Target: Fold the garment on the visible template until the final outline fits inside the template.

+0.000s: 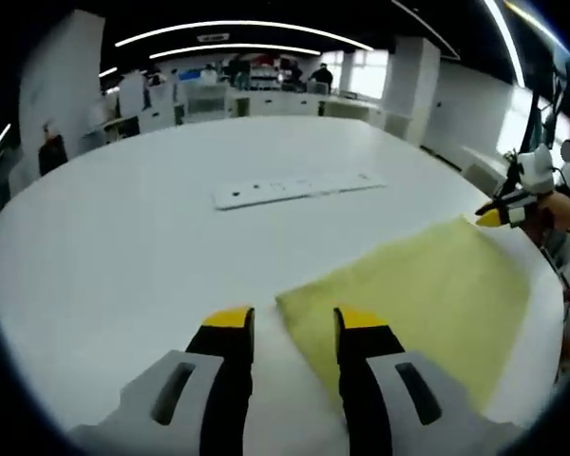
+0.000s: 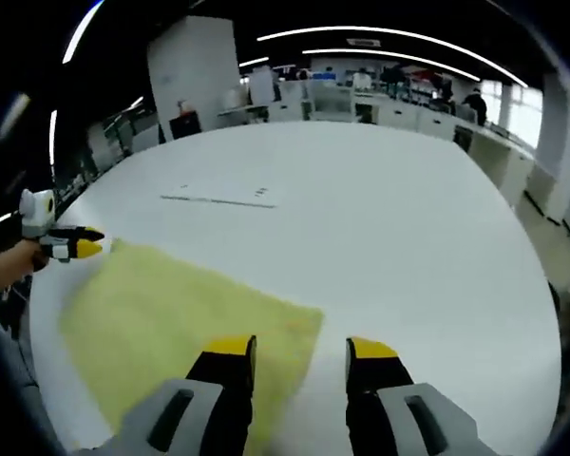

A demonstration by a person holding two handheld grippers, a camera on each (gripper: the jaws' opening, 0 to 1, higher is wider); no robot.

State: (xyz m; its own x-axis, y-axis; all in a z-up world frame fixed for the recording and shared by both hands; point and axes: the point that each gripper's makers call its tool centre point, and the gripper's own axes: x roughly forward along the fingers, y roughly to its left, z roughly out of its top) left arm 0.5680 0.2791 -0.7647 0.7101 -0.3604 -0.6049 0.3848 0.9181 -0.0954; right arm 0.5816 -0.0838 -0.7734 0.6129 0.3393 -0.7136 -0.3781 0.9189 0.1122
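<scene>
**Line up both grippers on the near corners before you grasp**

The yellow-green garment lies flat on the white worktop, already a roughly rectangular shape. No template outline can be made out beneath or around it, so you cannot yet judge the fit.

Your left gripper hovers with its jaws apart, one on each side of a near corner of the cloth, holding nothing. Your right gripper is likewise spread apart and empty, straddling the opposite near corner. Each gripper also appears at the edge of the other's view, close to the cloth's far side there; whether its jaws are open from that angle cannot be told.

To do this step well, it seems best to lower both grippers together until one jaw slides under the cloth edge and the other sits on top, then close on a single layer group at each corner. Take equal bites, so the fold line stays straight. Lift only slightly, carry the edge across evenly, and keep the cloth well inside the worktop, away from the flat white panel lying farther back.
</scene>
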